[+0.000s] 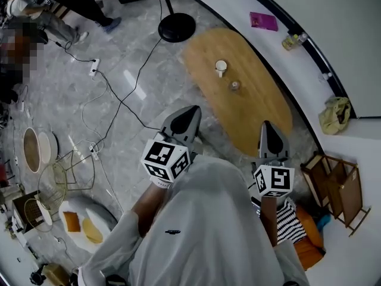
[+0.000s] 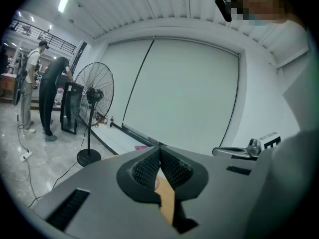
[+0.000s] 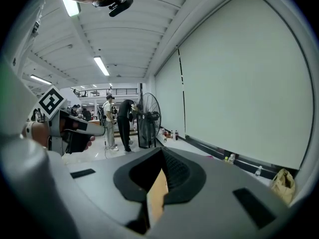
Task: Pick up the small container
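Near worktop (image 1: pixel 205 52) middle, clear of edges: small container (image 1: pixel 235 86), white cup (image 1: pixel 221 68) just beyond. Left tool (image 1: pixel 191 111) and right tool (image 1: pixel 266 126) at near end, jaws closed, empty. Probably carried closed for approach; must open before grasp.

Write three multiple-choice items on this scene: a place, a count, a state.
1. Where does the white mug stand? A. on the floor B. on the wooden table C. on the white ledge
2. How many things stand on that table? A. one B. two C. five
3. How do the jaws of the right gripper stand? A. wide open B. shut on the mug C. shut, nothing between
1 B: the mug sits on the wood beside the small container; 2 B: only those two are there; 3 C: the right gripper view shows them closed together, empty.
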A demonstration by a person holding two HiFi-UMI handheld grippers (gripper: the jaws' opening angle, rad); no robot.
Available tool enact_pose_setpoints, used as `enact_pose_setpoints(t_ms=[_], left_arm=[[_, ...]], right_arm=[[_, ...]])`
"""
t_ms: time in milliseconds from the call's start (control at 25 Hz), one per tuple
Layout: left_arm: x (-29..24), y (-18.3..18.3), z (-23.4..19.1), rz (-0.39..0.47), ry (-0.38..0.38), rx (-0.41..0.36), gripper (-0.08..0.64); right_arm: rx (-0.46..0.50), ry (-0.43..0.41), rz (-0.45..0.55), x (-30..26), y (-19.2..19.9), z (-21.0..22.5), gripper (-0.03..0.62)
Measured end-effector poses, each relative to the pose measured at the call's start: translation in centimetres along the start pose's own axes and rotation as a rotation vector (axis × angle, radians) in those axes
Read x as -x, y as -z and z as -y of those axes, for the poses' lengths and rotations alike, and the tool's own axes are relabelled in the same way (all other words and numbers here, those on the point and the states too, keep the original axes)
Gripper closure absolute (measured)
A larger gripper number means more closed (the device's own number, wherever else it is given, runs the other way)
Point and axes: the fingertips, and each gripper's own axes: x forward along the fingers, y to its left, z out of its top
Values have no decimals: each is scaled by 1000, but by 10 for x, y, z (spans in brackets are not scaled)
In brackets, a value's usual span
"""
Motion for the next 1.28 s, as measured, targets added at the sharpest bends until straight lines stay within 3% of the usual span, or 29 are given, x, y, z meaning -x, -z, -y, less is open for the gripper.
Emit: enact_pose_setpoints(t_ms=[360, 640, 920, 1280], left_arm=[[-43, -58, -76, 1, 80, -38, 540], [-62, -71, -125, -32, 136, -31, 540], [-93, -52, -106, -127, 235, -63, 540], [-119, -43, -94, -177, 251, -59, 540]], right_arm=[[-20, 88, 4, -82, -30, -10, 584], [-16, 153, 6, -125, -43, -25, 584], [-56, 207, -70, -115, -19, -20, 584], [-78, 163, -127, -134, -1, -8, 584]])
